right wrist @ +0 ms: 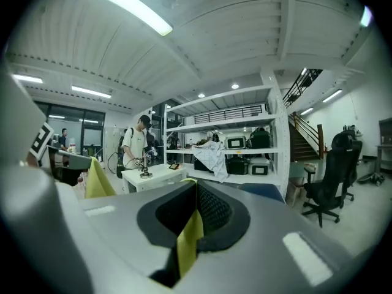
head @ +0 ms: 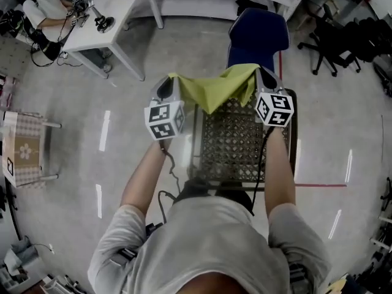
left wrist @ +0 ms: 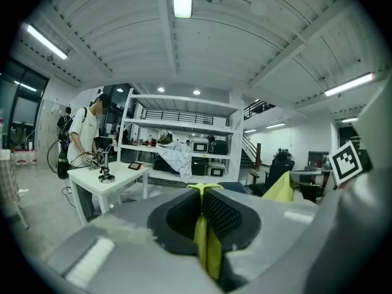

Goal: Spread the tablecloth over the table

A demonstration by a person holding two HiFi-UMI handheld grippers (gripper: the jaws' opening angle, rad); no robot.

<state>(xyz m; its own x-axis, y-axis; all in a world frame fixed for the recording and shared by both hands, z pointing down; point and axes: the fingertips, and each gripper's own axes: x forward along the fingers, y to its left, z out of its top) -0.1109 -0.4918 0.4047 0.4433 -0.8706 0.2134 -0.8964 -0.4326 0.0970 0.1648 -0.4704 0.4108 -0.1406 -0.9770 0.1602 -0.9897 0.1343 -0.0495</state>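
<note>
Both left tool [head: 168, 81] and right tool [head: 260, 75] pinching tablecloth [head: 214, 90], blue chair [head: 257, 38] behind table [head: 242, 149]

head cam looks down; both gripper cams face shelves [left wrist: 184, 124].

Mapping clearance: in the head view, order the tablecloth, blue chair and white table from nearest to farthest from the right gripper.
1. The tablecloth, clamped in the right gripper.
2. The blue chair, just ahead.
3. The white table, far ahead-left.

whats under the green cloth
The black lattice table lies below the tablecloth, and its near part is bare and in plain sight. The drooping cloth covers the table's far edge, so that strip is hidden.
</note>
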